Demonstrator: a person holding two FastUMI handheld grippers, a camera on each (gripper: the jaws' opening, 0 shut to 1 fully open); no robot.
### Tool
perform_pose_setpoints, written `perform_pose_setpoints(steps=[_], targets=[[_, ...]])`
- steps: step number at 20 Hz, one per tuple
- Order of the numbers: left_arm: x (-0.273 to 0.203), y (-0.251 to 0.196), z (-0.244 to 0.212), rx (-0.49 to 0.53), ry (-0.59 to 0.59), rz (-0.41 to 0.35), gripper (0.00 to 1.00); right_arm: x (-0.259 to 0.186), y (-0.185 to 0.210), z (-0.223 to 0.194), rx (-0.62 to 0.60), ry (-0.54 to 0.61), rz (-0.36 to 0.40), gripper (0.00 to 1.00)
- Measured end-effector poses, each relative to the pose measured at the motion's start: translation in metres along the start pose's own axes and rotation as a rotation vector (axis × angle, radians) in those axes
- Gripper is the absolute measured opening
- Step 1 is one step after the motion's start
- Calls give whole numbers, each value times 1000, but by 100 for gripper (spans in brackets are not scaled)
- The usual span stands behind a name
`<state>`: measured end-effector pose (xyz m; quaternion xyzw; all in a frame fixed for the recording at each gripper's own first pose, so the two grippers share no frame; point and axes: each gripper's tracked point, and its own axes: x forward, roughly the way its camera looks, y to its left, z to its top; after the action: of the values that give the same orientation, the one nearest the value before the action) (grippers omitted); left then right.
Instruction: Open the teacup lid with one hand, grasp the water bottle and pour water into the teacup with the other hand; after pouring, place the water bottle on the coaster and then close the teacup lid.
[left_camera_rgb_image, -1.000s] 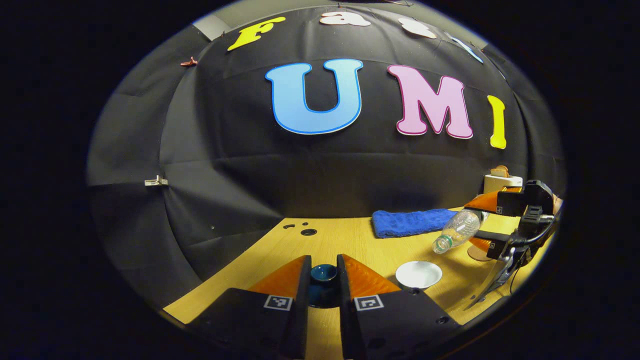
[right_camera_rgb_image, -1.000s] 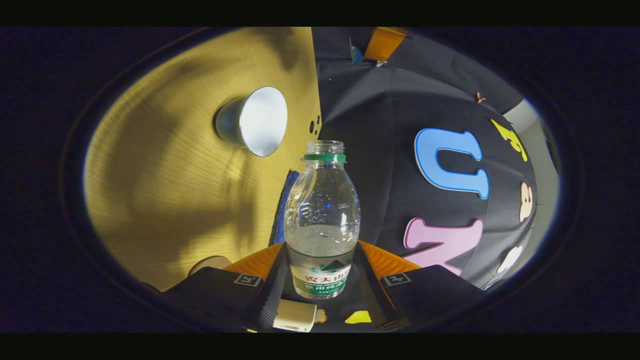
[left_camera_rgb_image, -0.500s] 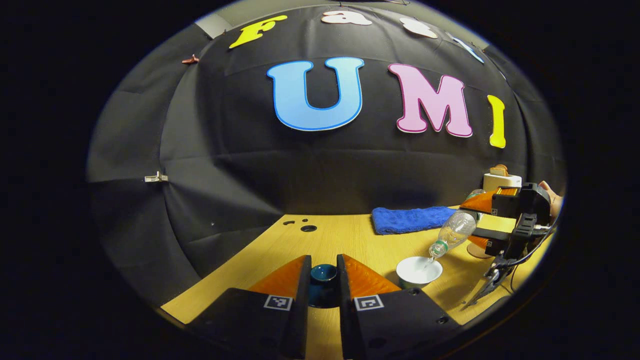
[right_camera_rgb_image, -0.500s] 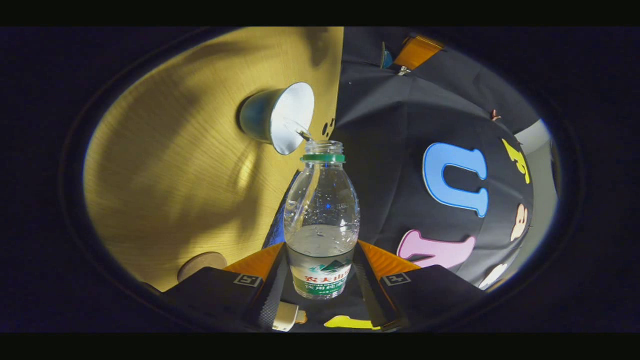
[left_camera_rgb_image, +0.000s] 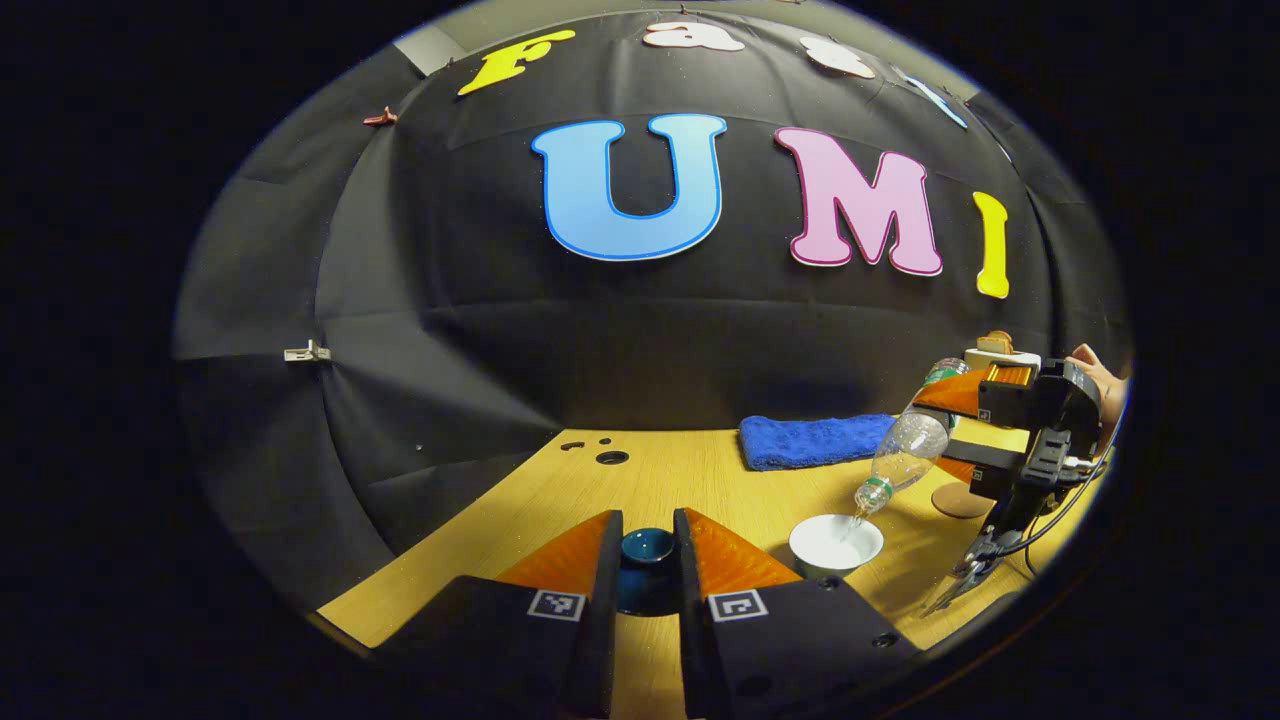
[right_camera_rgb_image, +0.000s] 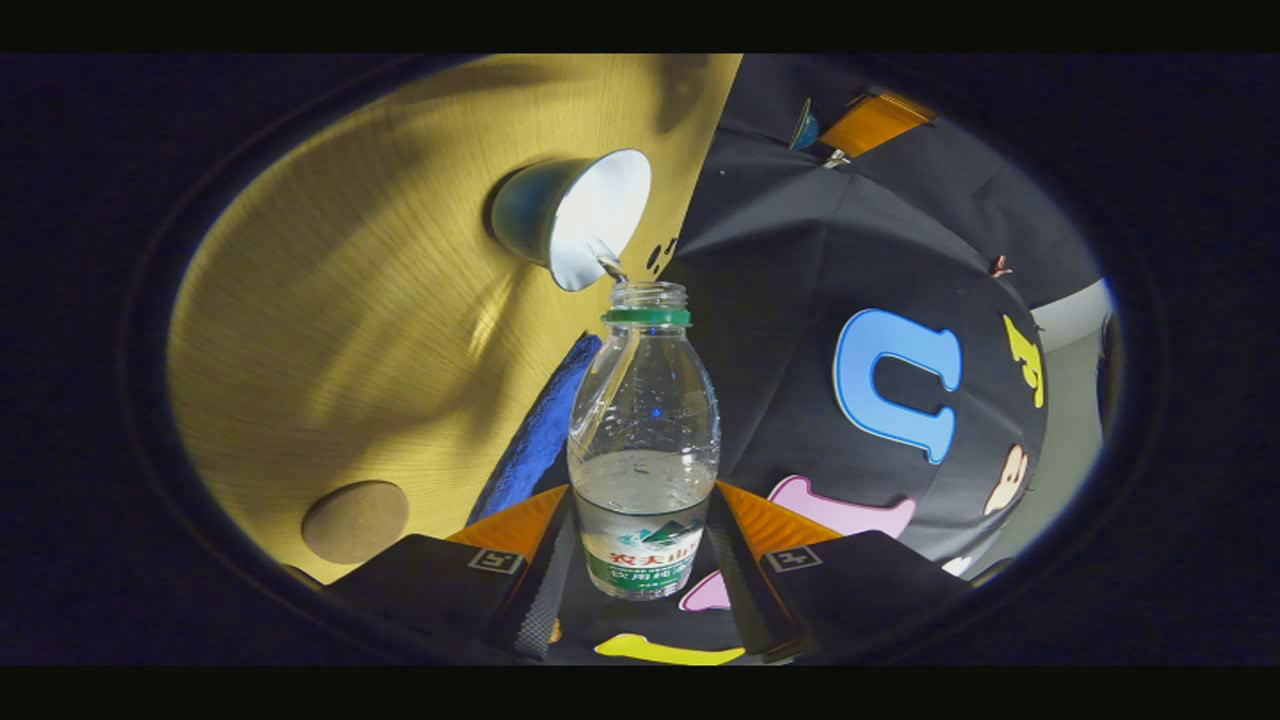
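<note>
My left gripper (left_camera_rgb_image: 647, 520) is shut on the dark blue teacup lid (left_camera_rgb_image: 647, 547), holding it just above the table, left of the cup. The white-lined teacup (left_camera_rgb_image: 836, 544) stands uncovered on the table. In the left gripper view my right gripper (left_camera_rgb_image: 945, 430) holds the clear water bottle (left_camera_rgb_image: 903, 452) tilted mouth-down over the cup. In the right gripper view my right gripper (right_camera_rgb_image: 643, 500) is shut on the bottle (right_camera_rgb_image: 645, 440), and a thin stream of water runs from its mouth into the teacup (right_camera_rgb_image: 585, 215). The round cork coaster (left_camera_rgb_image: 962, 500) (right_camera_rgb_image: 355, 520) lies bare, right of the cup.
A folded blue towel (left_camera_rgb_image: 815, 441) (right_camera_rgb_image: 535, 445) lies at the table's back edge. A white toaster (left_camera_rgb_image: 1000, 355) stands at the far right beside a person's hand (left_camera_rgb_image: 1095, 372). Small holes (left_camera_rgb_image: 612, 457) mark the wooden tabletop (left_camera_rgb_image: 700, 480).
The right gripper has lifted and tipped the bottle further, bringing its mouth over the cup; water now streams in. The left gripper has stayed still with the lid.
</note>
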<state>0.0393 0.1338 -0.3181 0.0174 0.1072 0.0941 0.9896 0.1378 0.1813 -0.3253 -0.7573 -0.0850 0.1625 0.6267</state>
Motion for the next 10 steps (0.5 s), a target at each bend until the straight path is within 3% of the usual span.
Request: perform_pose_setpoints(steps=[2,3,9,10], targets=[[0,-1,0,0,-3,-1,27,1,-5,0,-34,3,-12,68],[0,-1,-1,-3,-3,-1,30,0,-8,1,-51,-1,-22,72],[-5,3,-1,-29,-13,6,31,0,-13,8,-166,-41,-68,68],[-5,4,1,-29,-16,7,31,0,-14,8,-183,-47,-74,72]])
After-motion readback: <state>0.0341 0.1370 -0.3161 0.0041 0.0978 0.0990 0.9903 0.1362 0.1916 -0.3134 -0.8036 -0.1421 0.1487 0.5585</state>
